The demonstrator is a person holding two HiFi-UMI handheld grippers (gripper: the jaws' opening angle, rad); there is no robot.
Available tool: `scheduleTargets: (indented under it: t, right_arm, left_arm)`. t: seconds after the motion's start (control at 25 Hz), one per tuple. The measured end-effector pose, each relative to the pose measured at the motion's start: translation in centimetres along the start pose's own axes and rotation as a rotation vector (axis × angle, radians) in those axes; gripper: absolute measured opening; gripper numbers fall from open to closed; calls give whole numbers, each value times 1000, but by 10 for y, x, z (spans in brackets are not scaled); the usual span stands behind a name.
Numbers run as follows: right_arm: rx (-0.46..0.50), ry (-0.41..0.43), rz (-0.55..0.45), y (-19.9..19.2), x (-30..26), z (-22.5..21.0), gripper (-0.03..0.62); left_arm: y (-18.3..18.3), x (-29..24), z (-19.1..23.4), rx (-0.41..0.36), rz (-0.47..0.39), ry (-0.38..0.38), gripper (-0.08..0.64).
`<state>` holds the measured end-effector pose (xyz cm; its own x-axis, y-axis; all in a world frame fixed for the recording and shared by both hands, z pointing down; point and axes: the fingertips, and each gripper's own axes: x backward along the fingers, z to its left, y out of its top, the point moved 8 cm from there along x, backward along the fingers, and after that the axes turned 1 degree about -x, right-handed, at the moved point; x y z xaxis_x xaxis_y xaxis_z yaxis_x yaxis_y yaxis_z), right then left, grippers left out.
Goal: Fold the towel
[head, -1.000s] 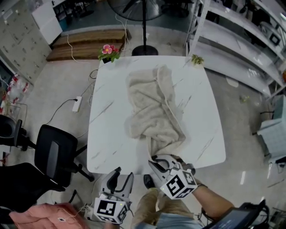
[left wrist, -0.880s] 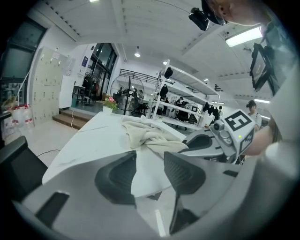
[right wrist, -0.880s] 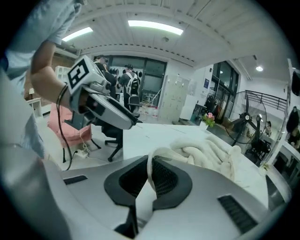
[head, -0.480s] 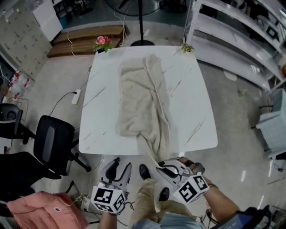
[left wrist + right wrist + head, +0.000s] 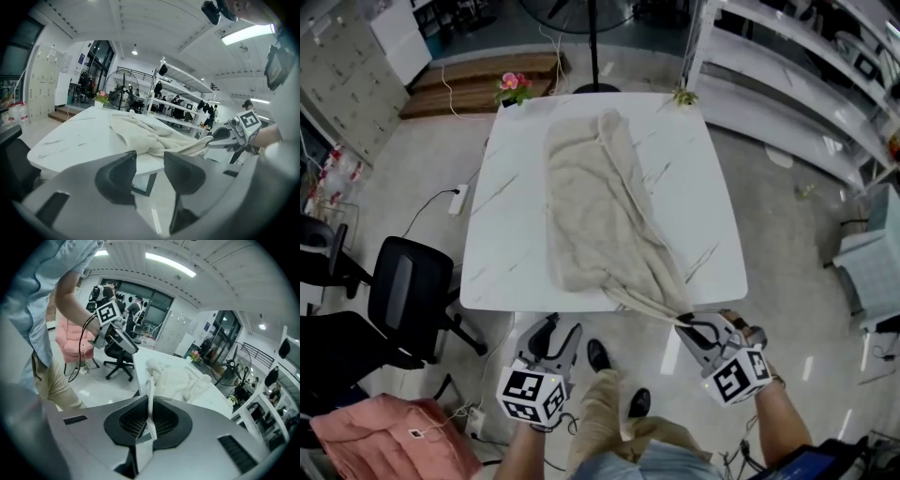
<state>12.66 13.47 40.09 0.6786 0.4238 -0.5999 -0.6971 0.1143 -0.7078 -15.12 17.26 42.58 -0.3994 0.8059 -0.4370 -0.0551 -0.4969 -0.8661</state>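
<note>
A beige towel (image 5: 595,206) lies crumpled lengthwise on the white marble table (image 5: 506,244). Its near corner is stretched past the table's front edge to the right. My right gripper (image 5: 687,323) is shut on that corner, and a thin strip of towel edge (image 5: 150,394) shows pinched between the pads. The rest of the towel (image 5: 180,378) spreads on the table beyond. My left gripper (image 5: 558,333) hangs open below the front edge, left of the towel's end, with nothing in it. In the left gripper view its jaws (image 5: 150,164) stand apart, with the towel (image 5: 140,133) ahead of them.
A black office chair (image 5: 408,300) stands left of the table and a pink garment (image 5: 384,441) lies at the bottom left. A flower pot (image 5: 513,87) and a small plant (image 5: 682,96) sit at the far corners. A fan stand (image 5: 595,56) and white shelving (image 5: 787,84) stand beyond.
My right gripper has pulled the towel corner towards me and to the right, off the table's front edge, drawing the towel out longer. The left gripper has shifted only a little.
</note>
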Motion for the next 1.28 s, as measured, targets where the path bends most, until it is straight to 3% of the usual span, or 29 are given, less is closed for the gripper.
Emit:
scheduleTargets:
  t: [0.28,0.48,0.6,0.76,0.96,1.28]
  right_arm:
    - [-156,-263,-45,-2,21,-60,28]
    - [-218,-351,-141,-4,49,-85,28]
    - [-236,-343,-144,-8,63,-79,28]
    - [-120,-250,4,-32,67,-48,31]
    - [-58,-179,92,-65,73,-11,34]
    - [-33,-162,91,-80,81,-9,38]
  left_arm:
    - [20,-38,15,-9,5,-35,192]
    - [26,-57,15,-7,13,-64,192]
    - [23,-66,8,7,33,-94,195]
    - [11,-66,-8,37,52,-121,201]
    - [-28,-56,-29,94,94,-129,206]
    - [-79,-68,-42,211,98,-160,303]
